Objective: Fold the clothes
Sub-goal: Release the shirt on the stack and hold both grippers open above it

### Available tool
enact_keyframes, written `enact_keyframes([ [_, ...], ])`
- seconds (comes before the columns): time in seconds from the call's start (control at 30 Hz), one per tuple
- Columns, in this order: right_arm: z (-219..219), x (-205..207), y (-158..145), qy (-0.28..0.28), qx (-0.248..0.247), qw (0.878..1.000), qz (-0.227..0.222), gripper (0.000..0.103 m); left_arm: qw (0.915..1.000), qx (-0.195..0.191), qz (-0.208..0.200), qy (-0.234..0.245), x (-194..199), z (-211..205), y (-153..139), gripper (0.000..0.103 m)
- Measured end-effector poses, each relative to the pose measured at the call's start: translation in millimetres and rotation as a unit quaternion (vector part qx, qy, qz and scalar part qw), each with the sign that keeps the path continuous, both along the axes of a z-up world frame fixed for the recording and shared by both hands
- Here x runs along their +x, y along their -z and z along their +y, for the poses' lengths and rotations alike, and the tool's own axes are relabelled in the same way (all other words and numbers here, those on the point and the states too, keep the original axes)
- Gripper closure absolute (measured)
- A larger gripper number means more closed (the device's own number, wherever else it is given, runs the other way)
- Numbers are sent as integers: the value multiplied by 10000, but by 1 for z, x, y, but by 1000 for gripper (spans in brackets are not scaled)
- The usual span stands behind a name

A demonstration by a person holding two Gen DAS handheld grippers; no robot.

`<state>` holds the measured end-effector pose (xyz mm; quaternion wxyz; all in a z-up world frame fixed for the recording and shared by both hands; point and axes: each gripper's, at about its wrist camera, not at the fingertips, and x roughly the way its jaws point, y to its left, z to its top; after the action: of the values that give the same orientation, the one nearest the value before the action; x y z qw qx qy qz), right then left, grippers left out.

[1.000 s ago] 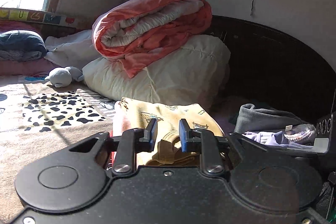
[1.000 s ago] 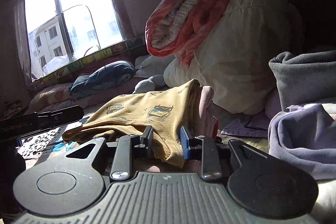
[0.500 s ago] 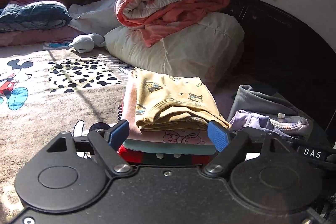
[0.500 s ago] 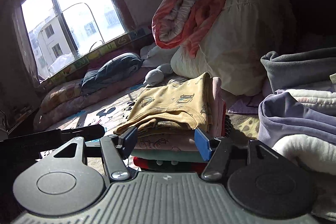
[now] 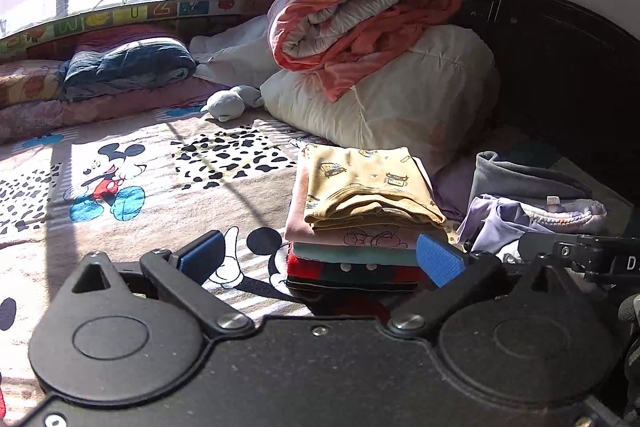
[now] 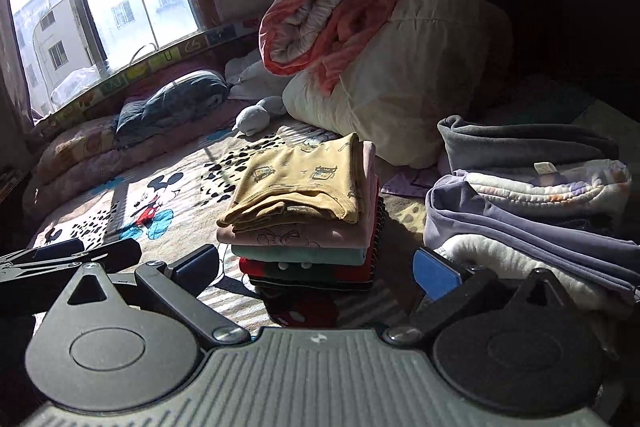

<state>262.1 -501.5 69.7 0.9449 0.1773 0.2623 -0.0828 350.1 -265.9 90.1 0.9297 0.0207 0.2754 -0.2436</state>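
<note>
A folded yellow garment [image 5: 366, 187] [image 6: 302, 187] with small car prints tops a neat stack of folded clothes [image 5: 356, 251] [image 6: 308, 251] on the bed: pink, teal, then red and dark layers. My left gripper [image 5: 320, 259] is open, pulled back in front of the stack, nothing between its blue pads [image 5: 438, 259]. My right gripper [image 6: 316, 267] is open too, just short of the stack. A loose pile of lilac, white and grey clothes [image 5: 532, 207] [image 6: 532, 203] lies right of the stack.
The bed has a cartoon-mouse blanket [image 5: 120, 179] [image 6: 156, 203]. Behind the stack sit a cream duvet [image 5: 400, 95] with a rolled orange quilt [image 5: 360, 11] on it, a grey plush toy [image 5: 232, 101], and a dark headboard [image 5: 560, 67]. Pillows line the window side [image 6: 80, 147].
Both grippers let go of the yellow garment, opened wide and drew back from the stack. The garment now rests on top of the stack.
</note>
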Motion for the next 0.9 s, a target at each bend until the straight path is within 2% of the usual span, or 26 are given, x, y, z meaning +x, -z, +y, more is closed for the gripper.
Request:
enact_keyframes([
  [0.13,8,-14,-11,15,-58,10000,64,0,9995,248,129,-112,-14,2,-10,0],
  [0.27,19,-26,-18,-3,-221,9997,141,0,9987,464,-111,-169,-30,3,-14,0],
  [0.33,24,-33,-24,-9,-271,9995,149,0,9984,534,-75,-172,-36,4,-15,0],
  [0.53,32,-48,-33,69,-504,9984,230,0,9985,508,-50,-210,-54,5,-19,0],
  [0.9,43,-67,-32,19,-562,9980,306,0,9977,598,-93,-304,-76,3,-17,0],
])
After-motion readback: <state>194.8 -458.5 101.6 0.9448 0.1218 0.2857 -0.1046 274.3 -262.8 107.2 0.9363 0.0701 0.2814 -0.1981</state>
